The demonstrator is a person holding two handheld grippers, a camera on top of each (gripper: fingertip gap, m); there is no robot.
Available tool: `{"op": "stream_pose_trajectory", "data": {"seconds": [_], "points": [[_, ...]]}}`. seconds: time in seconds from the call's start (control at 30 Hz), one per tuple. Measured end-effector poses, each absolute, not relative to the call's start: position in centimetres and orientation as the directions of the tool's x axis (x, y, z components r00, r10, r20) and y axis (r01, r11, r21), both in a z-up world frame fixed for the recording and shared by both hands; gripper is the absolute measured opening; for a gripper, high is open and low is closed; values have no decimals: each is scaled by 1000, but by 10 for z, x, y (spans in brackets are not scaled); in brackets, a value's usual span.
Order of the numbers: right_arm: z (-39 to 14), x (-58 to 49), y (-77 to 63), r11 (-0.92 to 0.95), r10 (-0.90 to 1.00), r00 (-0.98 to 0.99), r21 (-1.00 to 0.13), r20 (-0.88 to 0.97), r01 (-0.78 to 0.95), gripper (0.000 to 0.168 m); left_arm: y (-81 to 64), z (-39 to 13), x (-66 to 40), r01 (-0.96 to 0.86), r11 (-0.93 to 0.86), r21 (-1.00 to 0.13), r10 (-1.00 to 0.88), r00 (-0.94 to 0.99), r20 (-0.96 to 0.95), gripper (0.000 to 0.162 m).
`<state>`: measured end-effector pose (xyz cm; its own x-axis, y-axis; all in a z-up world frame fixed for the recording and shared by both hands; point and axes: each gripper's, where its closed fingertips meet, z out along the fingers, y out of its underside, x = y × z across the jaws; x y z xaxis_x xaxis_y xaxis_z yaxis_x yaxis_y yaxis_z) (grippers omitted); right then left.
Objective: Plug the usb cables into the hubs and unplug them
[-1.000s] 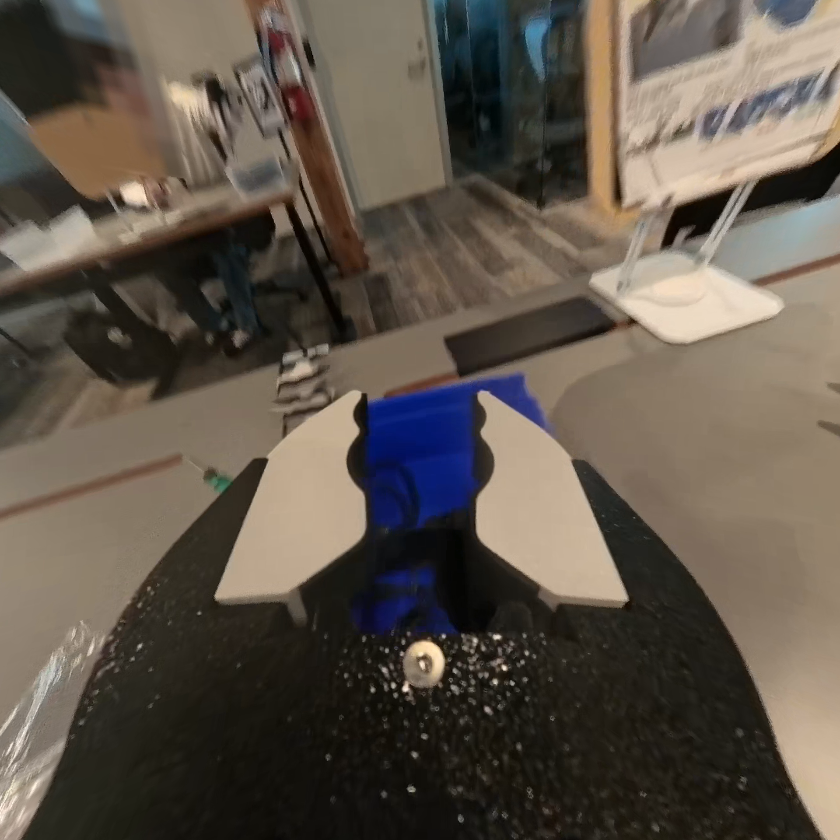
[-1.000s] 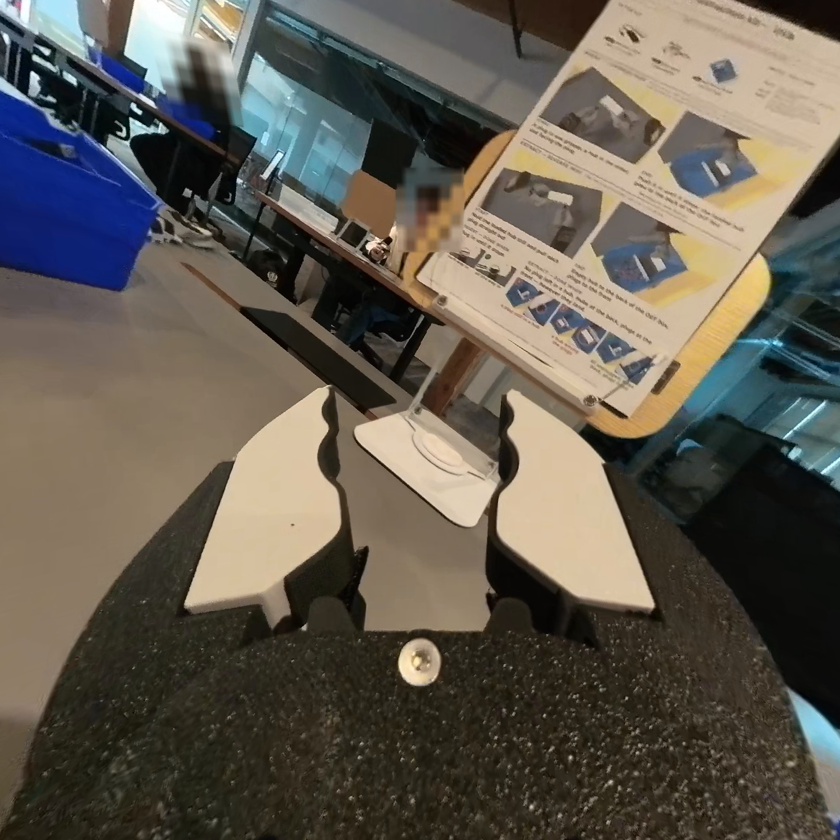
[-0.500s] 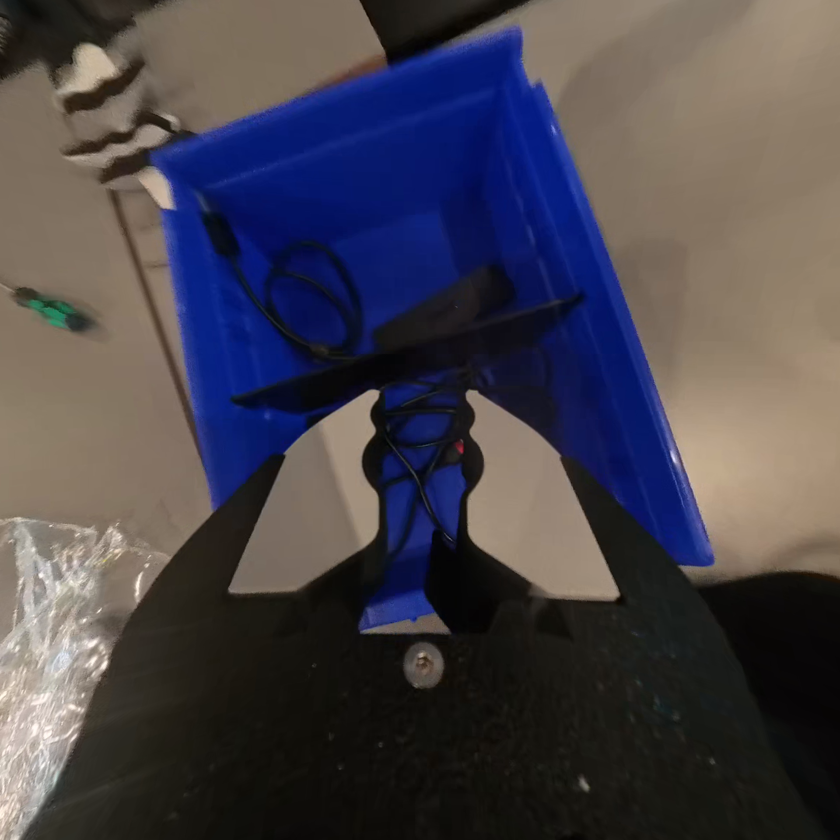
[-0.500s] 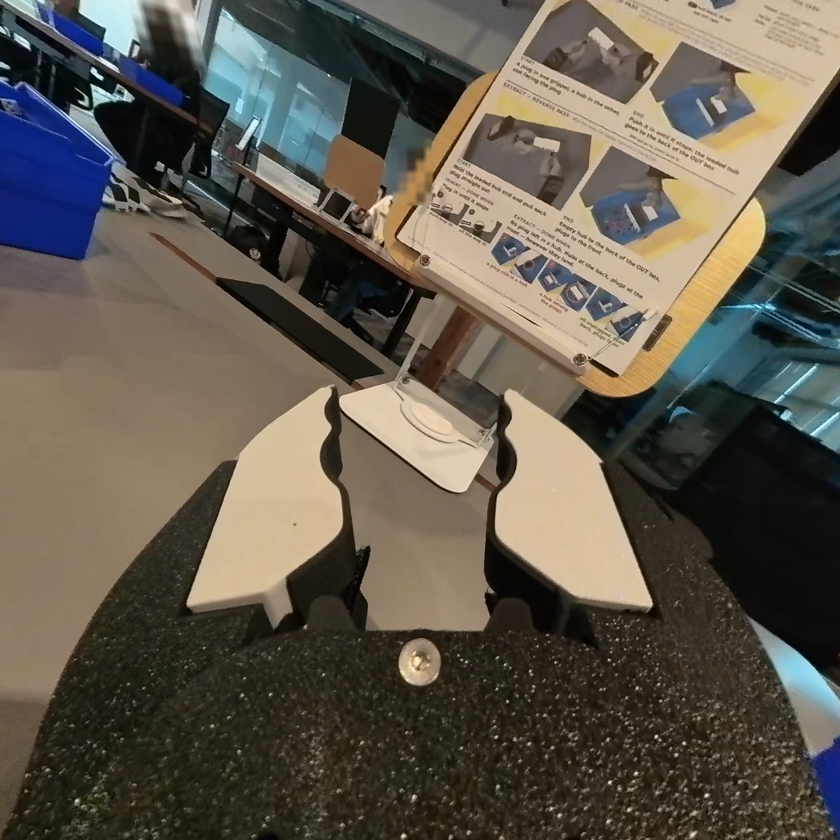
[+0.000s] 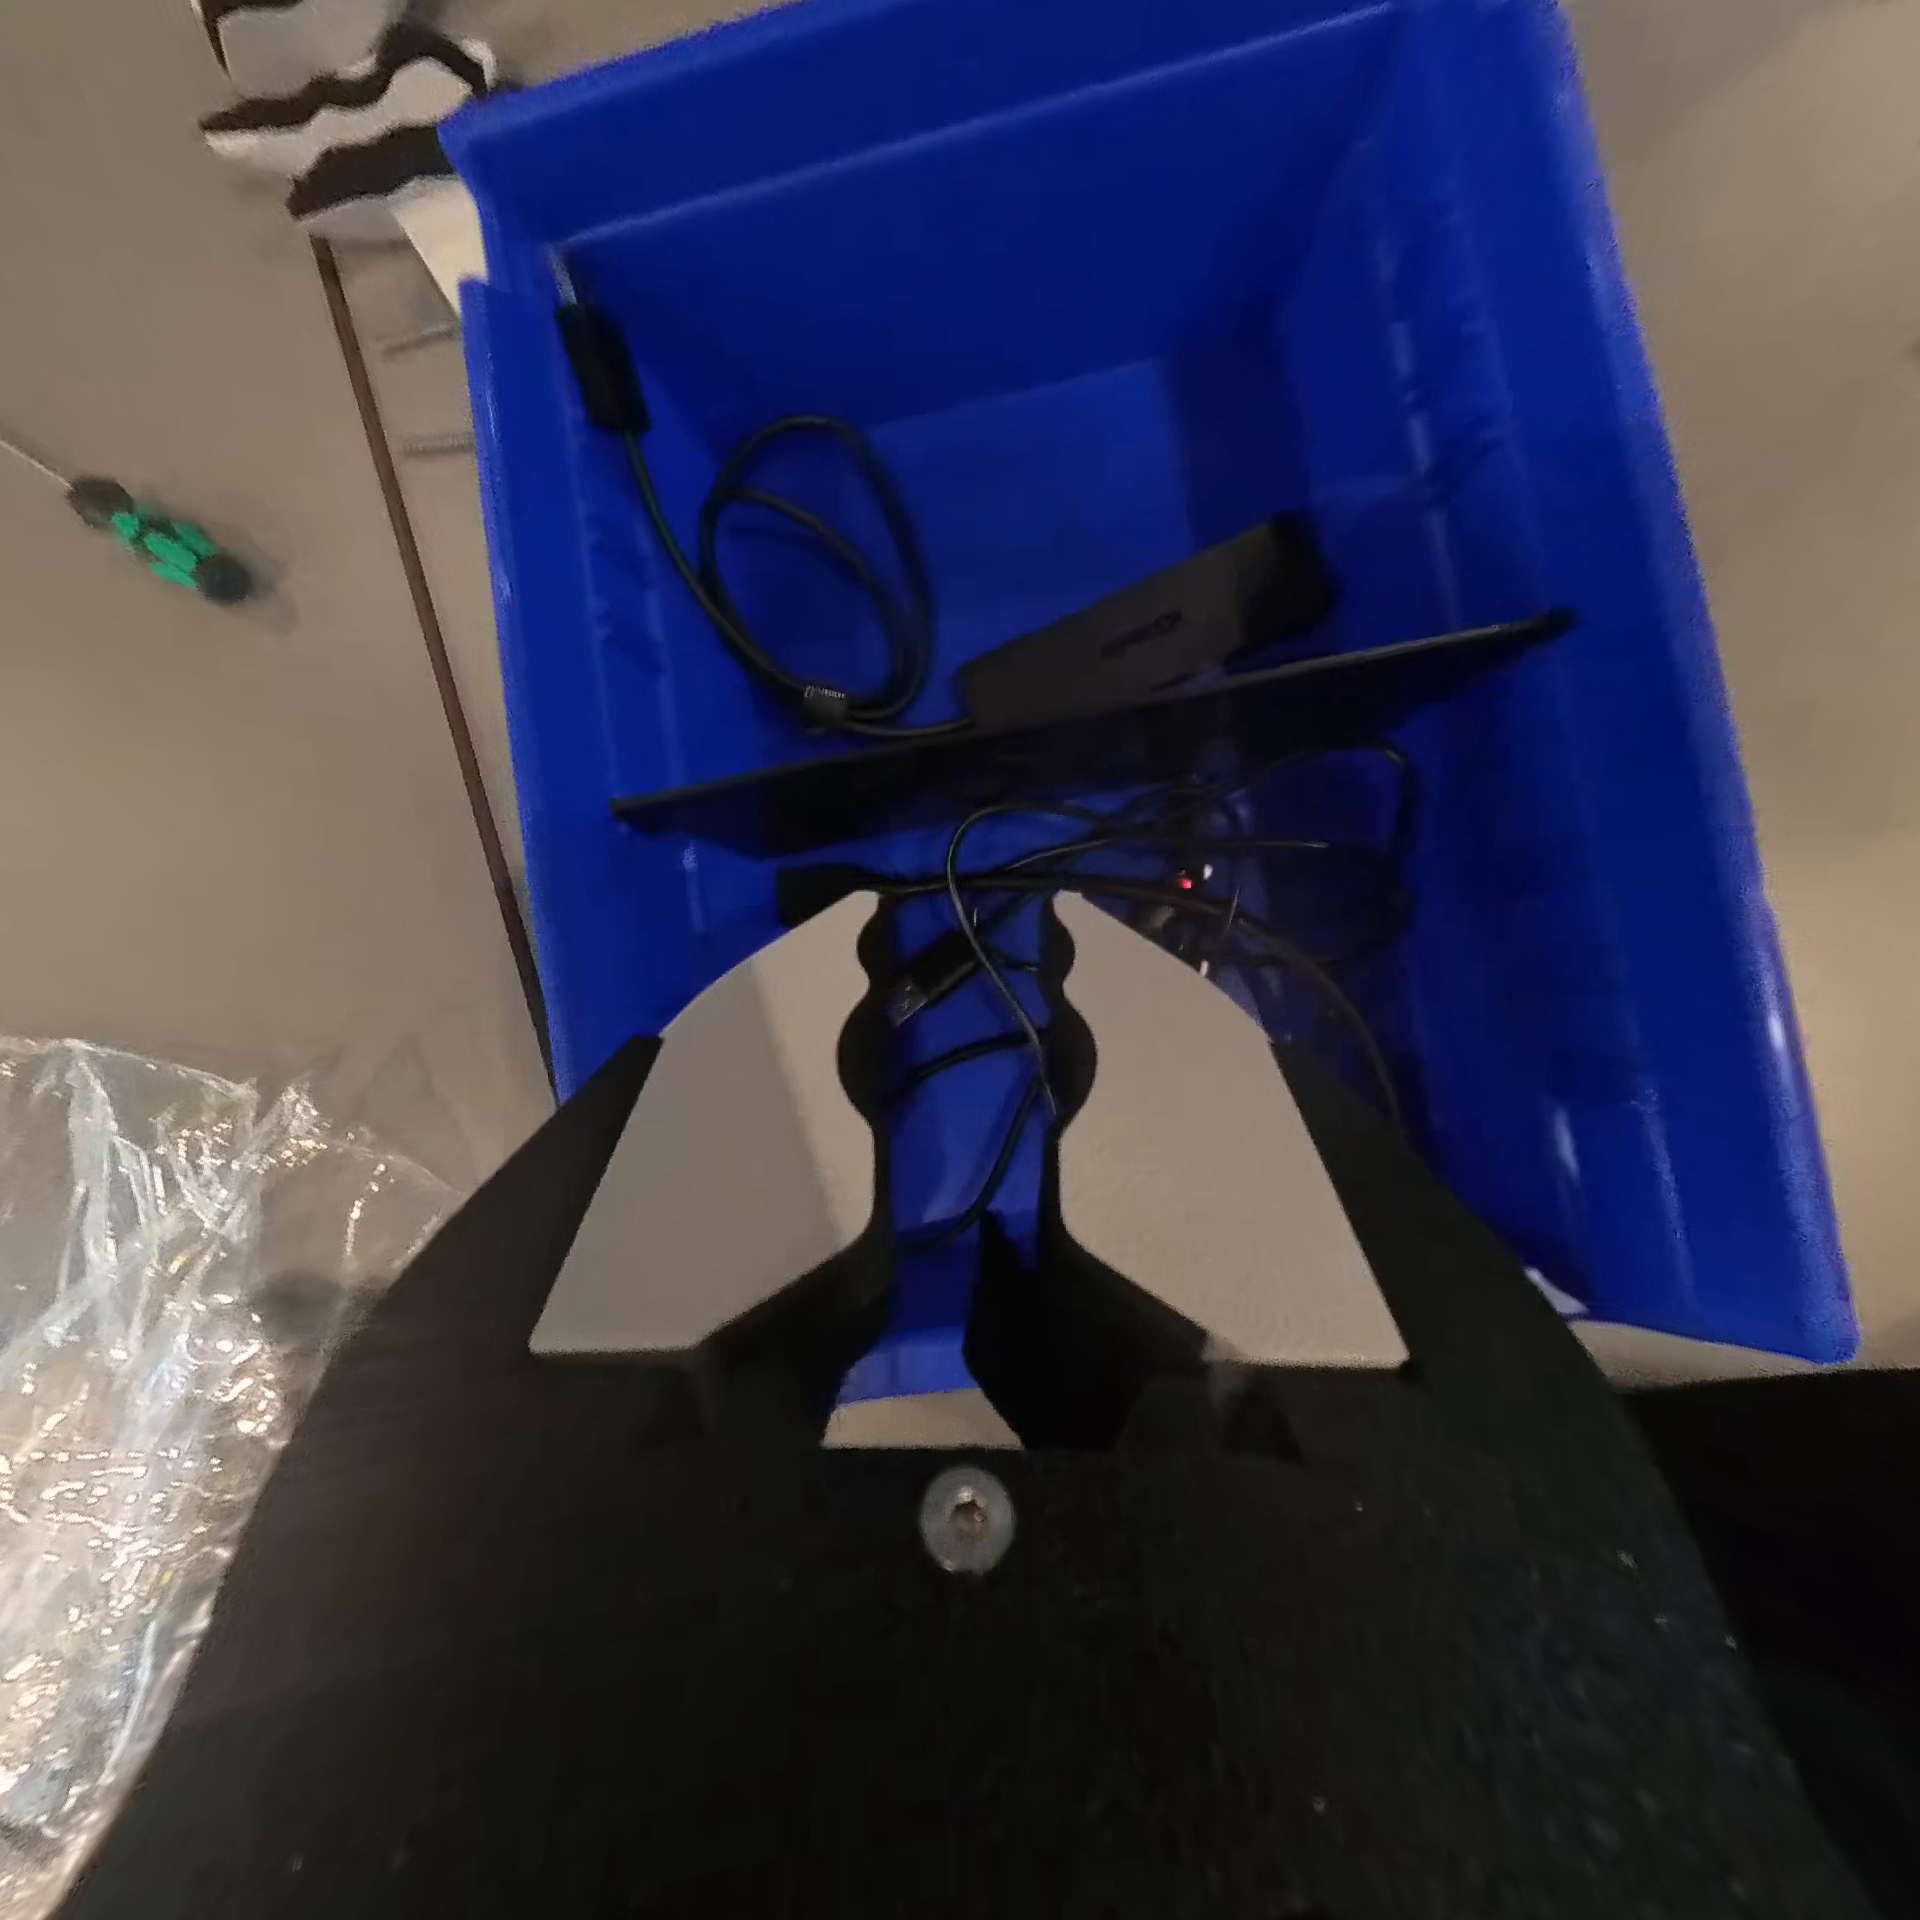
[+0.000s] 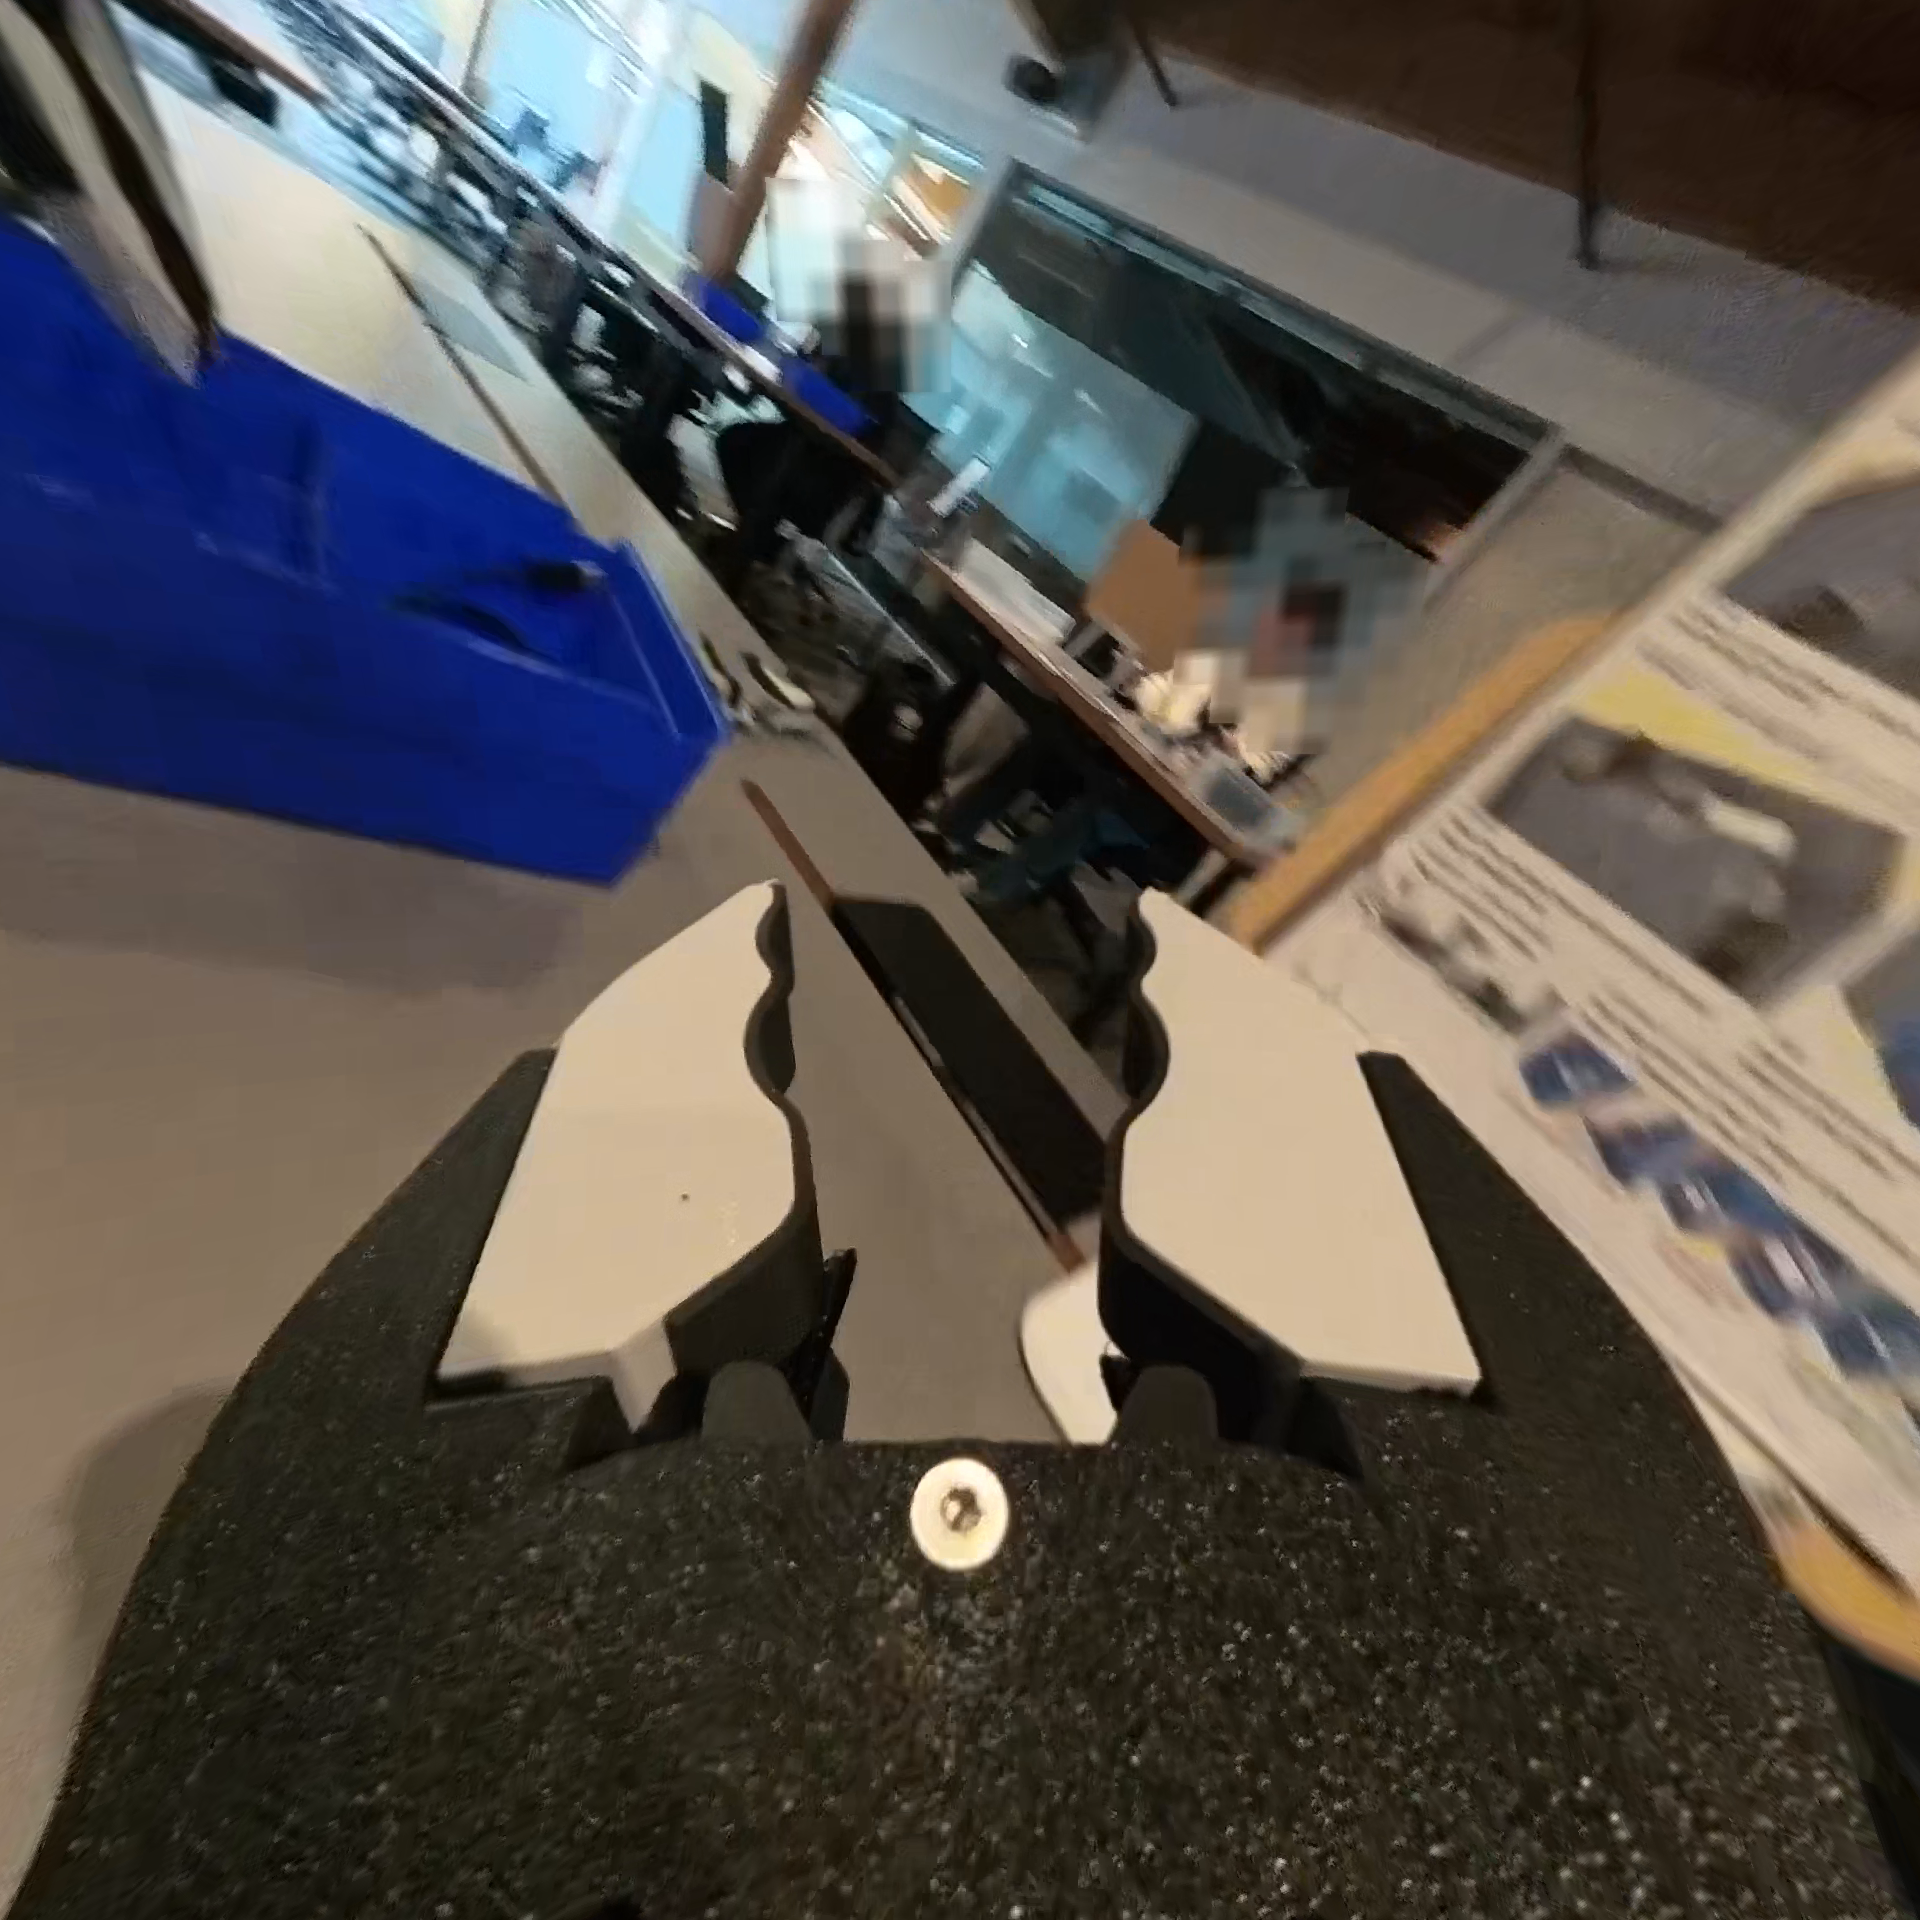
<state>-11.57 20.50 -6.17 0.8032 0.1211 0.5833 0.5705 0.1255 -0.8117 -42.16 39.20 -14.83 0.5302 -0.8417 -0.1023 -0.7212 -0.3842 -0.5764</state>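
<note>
Left gripper (image 5: 961, 935) dropping closer over blue bin (image 5: 1507, 727), both tongs apart, empty. Thin cables (image 5: 1195, 862) at 12 o'clock: limp, tangling; grabbing rigid plug (image 5: 920, 992) looks best.

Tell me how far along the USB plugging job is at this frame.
Barely started. Nothing looks plugged: the black hub lies behind the black divider in the blue bin, and loose cables lie tangled in front of it. In hand: nothing, though the open left gripper hovers above those cables. The right gripper is open, off beside the bin. Left: picking up, plugging, unplugging.
</note>
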Motion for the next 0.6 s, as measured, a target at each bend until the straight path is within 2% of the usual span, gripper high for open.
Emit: {"op": "stream_pose_trajectory", "data": {"seconds": [0.13,0.23,0.33,0.4,0.6], "points": [[-44,-176,258,194,253,765,-806,592,559,61,397,-147,-426,-705,-379,-599,-839,535,-99,26],[-34,-203,276,259,266,767,-810,584,527,60,407,-135,-417,-664,-342,-665,-828,548,-120,26],[-27,-217,274,293,288,795,-840,533,457,59,424,-129,-403,-658,-345,-669,-802,577,-153,25],[-25,-217,269,300,289,800,-844,525,445,58,439,-135,-391,-698,-399,-595,-801,581,-144,26],[-20,-199,231,281,261,832,-863,489,419,58,472,-174,-372,-845,-476,-243,-842,518,-152,19]]}}
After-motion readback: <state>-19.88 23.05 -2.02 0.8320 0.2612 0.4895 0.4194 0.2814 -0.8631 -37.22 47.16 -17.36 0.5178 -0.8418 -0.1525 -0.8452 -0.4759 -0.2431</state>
